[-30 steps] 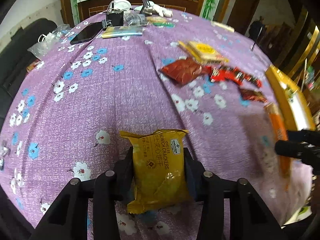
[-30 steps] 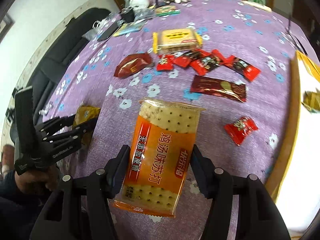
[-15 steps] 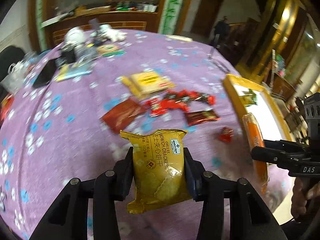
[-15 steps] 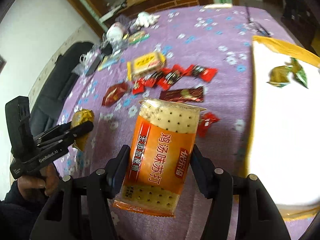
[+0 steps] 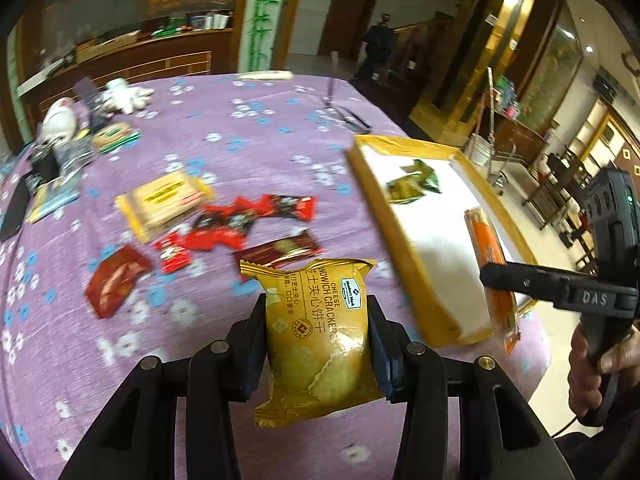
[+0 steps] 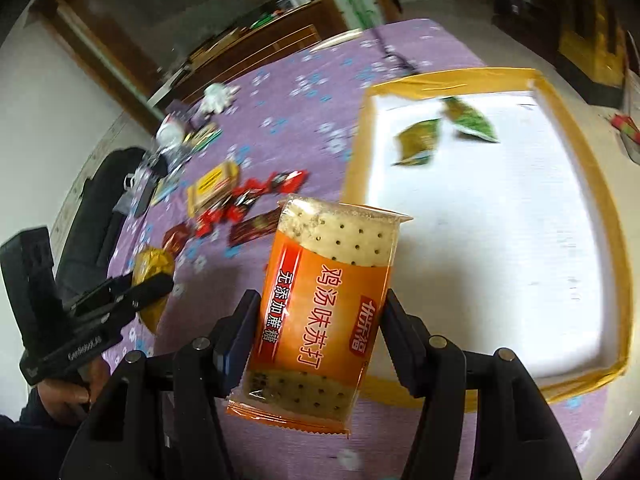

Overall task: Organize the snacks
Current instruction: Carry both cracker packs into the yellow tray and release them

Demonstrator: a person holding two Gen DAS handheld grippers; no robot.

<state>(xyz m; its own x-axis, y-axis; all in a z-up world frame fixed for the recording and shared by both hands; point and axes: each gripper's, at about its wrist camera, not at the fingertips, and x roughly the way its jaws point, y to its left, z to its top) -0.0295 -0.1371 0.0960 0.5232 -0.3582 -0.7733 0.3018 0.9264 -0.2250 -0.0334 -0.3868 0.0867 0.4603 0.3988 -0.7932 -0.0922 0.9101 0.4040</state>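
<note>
We're gripping the cheese pack (image 5: 316,332) in the left gripper (image 5: 316,344) jaws and the orange pack (image 6: 324,312) in the right gripper (image 6: 320,340) jaws. Two green packs (image 6: 416,142) are sitting in the tray (image 6: 356,160), upper right; red snacks (image 5: 240,220) are waiting on the desk (image 5: 260,136), centre left.

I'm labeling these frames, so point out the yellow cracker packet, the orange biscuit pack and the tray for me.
yellow cracker packet (image 5: 316,332), left wrist view, middle of its front
orange biscuit pack (image 6: 324,312), right wrist view, centre of its orange label
tray (image 6: 618,240), right wrist view, its yellow right rim
</note>
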